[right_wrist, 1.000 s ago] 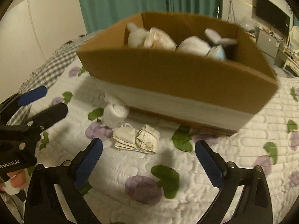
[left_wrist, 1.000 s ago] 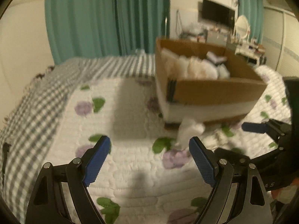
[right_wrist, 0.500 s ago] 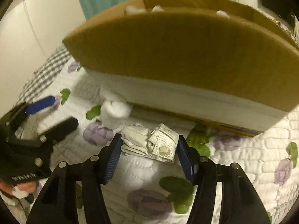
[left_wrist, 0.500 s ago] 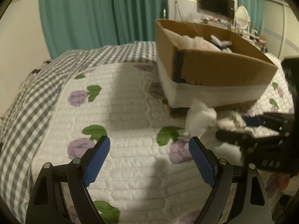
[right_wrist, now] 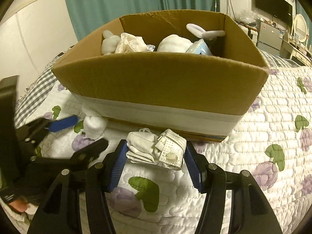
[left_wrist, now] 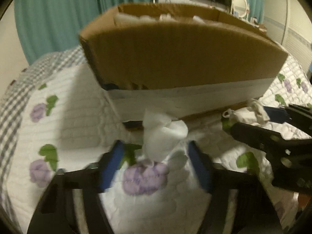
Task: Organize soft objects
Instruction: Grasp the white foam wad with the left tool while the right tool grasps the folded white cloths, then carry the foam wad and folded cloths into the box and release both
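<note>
My right gripper [right_wrist: 155,162] clamps folded mask bundle [right_wrist: 156,150] before cardboard box [right_wrist: 156,81]; left gripper [left_wrist: 156,162] straddles white wad [left_wrist: 162,134], contact unclear through blur.

the left claw [left_wrist: 155,165] has moved in around the crumpled white tissue wad [left_wrist: 162,134]; the right claw [right_wrist: 155,166] has closed on the folded white face masks [right_wrist: 156,149].

env: home bedroom | cues: quilted floral bedspread [right_wrist: 263,126], teal curtains [right_wrist: 117,3], wall TV [right_wrist: 273,2], vanity mirror [left_wrist: 241,3]
</note>
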`<state>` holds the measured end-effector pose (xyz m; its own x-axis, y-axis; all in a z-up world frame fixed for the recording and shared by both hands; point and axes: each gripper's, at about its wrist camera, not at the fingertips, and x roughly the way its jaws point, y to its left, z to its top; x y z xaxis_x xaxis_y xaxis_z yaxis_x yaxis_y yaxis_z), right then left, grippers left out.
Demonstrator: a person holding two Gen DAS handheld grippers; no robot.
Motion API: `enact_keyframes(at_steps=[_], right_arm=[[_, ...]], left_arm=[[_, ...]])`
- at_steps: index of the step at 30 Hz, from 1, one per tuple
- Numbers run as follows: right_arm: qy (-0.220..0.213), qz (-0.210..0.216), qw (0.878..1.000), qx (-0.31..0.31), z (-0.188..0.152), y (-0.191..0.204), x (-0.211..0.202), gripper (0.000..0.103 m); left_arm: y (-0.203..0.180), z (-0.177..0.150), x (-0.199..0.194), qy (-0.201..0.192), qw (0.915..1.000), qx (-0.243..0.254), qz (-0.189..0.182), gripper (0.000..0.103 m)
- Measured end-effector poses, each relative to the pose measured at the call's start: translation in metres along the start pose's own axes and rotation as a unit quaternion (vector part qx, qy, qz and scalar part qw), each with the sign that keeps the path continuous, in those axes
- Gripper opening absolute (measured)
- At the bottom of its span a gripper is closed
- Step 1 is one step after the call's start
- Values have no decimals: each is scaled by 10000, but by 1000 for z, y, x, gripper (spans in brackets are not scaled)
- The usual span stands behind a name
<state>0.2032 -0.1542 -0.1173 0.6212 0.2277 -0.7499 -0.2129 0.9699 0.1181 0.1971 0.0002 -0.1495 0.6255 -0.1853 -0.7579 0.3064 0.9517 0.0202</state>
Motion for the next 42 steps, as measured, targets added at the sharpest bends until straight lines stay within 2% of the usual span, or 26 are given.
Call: enact_keyframes(at_steps=[3,5,10,16,30,36,42], right_arm=[[0,0,10000,15,0,2,2,58],[-17,-20,10000,16,-1,5,2,58],[-88,7,10000,20,-2,8,-7,57],[-291,4,9996,12,-7,10,-44,57],[-1302,-157,9905,-424,-2,39,-189,57],[-1648,-74,9848,-534,18,51,-231,57],[-1987,-22,9776,-696,60,56,-256,57]], left_arm=[[-2,-1,5,-8,10000,40,-35,34],[-6,-2,2,-34,9999,114,-71,27],[-8,-5,-16,-66,9998,27,-163,26],[-12,-5,-63,-343,9994,-32,-96,26],[-44,20,-193,-1337,9910,-40,36,26],[-41,40,-231,-1730,9847,-33,204,26],[-30,75,-250,-2074,9778,-50,307,26]])
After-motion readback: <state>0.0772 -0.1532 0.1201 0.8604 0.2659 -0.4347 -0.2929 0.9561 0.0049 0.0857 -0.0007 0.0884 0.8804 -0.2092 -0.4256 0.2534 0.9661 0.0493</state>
